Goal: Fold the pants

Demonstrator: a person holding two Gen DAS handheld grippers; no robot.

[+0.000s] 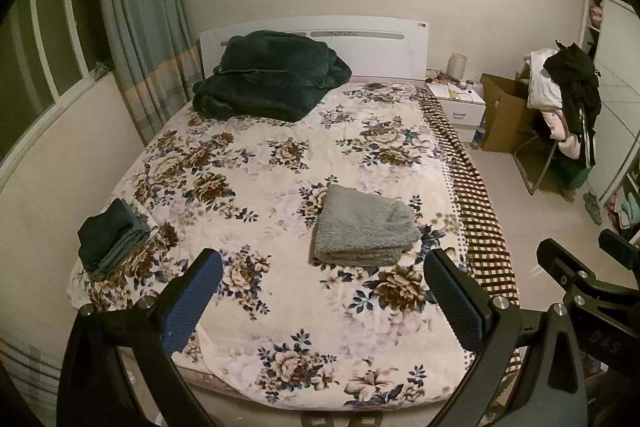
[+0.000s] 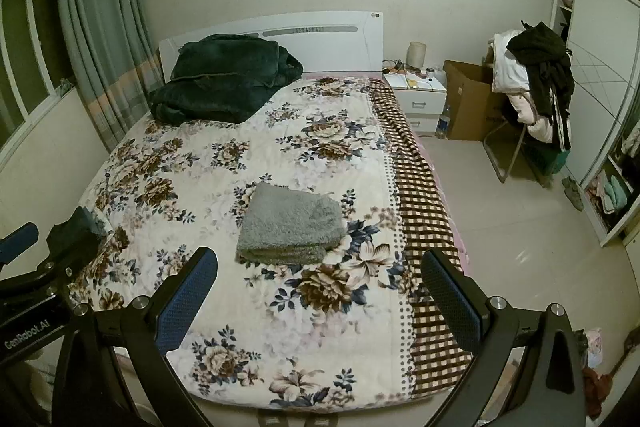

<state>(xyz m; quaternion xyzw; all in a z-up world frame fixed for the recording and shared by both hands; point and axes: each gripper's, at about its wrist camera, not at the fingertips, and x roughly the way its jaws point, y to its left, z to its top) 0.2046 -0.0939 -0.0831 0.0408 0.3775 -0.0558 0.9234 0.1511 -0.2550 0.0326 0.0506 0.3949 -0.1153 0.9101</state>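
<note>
Grey fuzzy pants (image 1: 364, 225) lie folded into a thick rectangle on the flowered bed cover (image 1: 280, 155), right of centre; they also show in the right wrist view (image 2: 292, 225). My left gripper (image 1: 322, 269) is open and empty, held above the foot of the bed, short of the pants. My right gripper (image 2: 318, 267) is open and empty too, beside the left one, also above the foot of the bed. The right gripper's body (image 1: 580, 275) shows at the right edge of the left wrist view.
A stack of dark folded clothes (image 1: 110, 239) sits at the bed's left edge. A dark green blanket (image 1: 268, 75) is heaped at the headboard. To the right stand a white nightstand (image 1: 458, 105), a cardboard box (image 1: 500, 111) and a chair piled with clothes (image 1: 568, 99).
</note>
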